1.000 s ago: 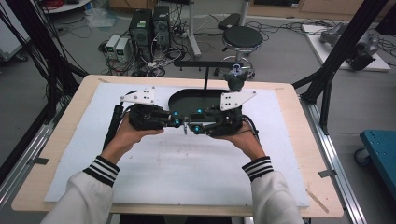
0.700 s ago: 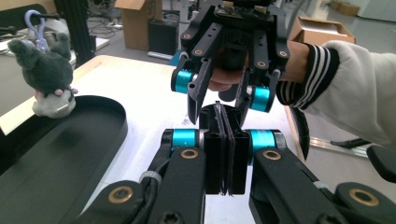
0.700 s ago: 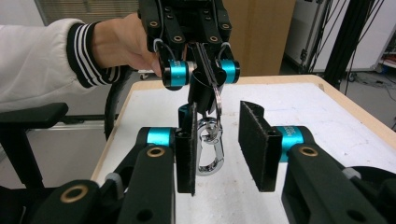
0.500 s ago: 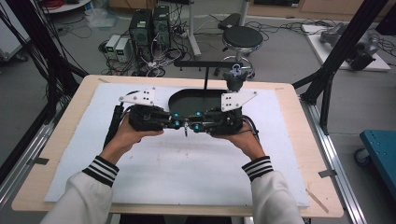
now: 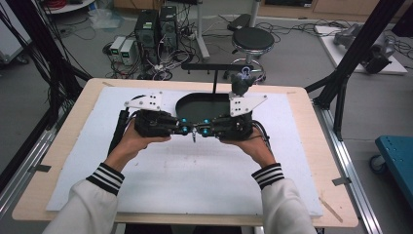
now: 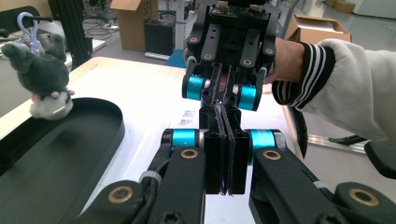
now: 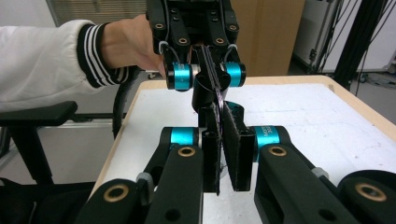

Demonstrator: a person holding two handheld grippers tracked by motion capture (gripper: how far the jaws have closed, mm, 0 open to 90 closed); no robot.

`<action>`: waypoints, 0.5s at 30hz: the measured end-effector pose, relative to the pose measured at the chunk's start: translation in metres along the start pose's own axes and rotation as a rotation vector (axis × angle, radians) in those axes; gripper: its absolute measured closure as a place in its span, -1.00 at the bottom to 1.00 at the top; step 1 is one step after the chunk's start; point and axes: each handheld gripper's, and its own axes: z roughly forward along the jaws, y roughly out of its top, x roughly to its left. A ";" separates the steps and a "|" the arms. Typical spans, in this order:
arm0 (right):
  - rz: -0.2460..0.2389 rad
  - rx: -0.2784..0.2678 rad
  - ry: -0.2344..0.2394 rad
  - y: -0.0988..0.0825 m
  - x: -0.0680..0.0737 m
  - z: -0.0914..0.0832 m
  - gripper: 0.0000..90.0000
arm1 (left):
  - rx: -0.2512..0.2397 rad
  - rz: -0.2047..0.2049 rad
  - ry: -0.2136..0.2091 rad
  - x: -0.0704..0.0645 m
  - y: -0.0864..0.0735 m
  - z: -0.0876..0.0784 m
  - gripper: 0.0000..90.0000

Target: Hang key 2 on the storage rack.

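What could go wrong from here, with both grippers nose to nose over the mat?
1. The left gripper and right gripper meet tip to tip, both shut, and the right jaws have just been closing. A push from either hand could jam or scrape the tips.
2. The black tray lies close behind them, with the plush toy at its edge. A swing that way might knock it.

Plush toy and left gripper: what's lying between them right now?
The black tray: its bare floor spans the stretch from the plush toy at its rim to the left gripper, as the left gripper view shows.
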 end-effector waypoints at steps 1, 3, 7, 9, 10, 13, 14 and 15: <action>0.002 0.001 -0.001 0.000 0.000 0.000 0.91 | 0.002 0.003 -0.001 0.000 0.000 0.000 0.96; 0.018 0.004 0.008 0.000 -0.001 0.000 0.94 | 0.009 0.015 -0.003 0.000 0.000 0.000 0.96; 0.049 0.017 0.019 0.000 -0.001 -0.001 0.96 | 0.013 0.013 -0.007 0.000 -0.001 0.001 0.93; 0.052 0.023 0.019 0.000 -0.001 -0.001 0.97 | 0.015 0.015 -0.002 0.001 -0.001 0.001 0.91; 0.049 0.025 0.018 0.000 -0.001 -0.001 0.97 | 0.013 0.013 -0.006 0.001 -0.001 0.002 0.89; 0.047 0.026 0.017 0.001 0.000 -0.001 0.97 | 0.004 0.007 -0.001 0.001 -0.001 0.002 0.84; 0.051 0.027 0.014 0.001 0.000 -0.001 0.97 | 0.000 0.002 0.011 0.000 -0.001 0.002 0.73; 0.044 0.035 0.012 0.001 0.000 -0.001 0.97 | 0.002 0.002 0.045 0.001 -0.001 0.002 0.53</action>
